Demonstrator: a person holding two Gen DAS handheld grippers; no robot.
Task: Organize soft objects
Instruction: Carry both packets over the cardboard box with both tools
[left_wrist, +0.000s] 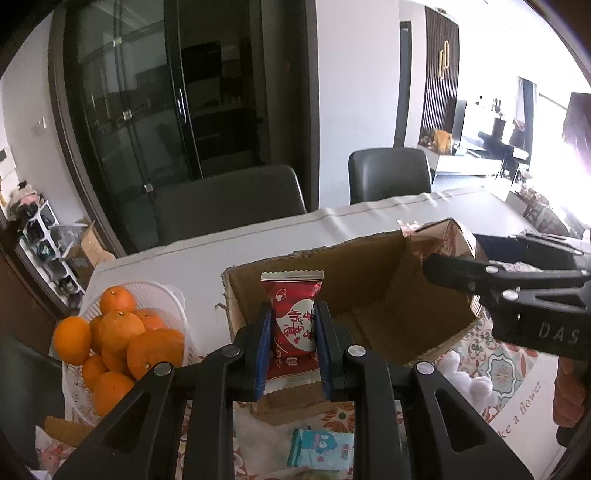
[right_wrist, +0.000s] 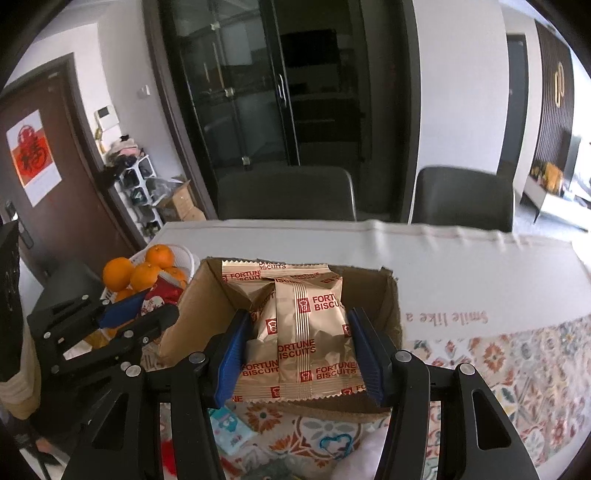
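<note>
Left wrist view: the box (left_wrist: 369, 295) lies open just ahead and below both grippers. The right gripper (right_wrist: 301, 354) clamps two biscuit packs (right_wrist: 314, 339) over it; the left gripper (left_wrist: 291, 350), nearer its left wall, pinches an upright red packet (left_wrist: 293, 321).

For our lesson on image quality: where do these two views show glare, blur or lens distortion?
Left wrist view: window light blows out the right edge white, washing over the table beyond the cardboard box; the cabinet frame bows.
Right wrist view: evenly lit; the far table edge and chair look smeared; dark corners ring both.
</note>
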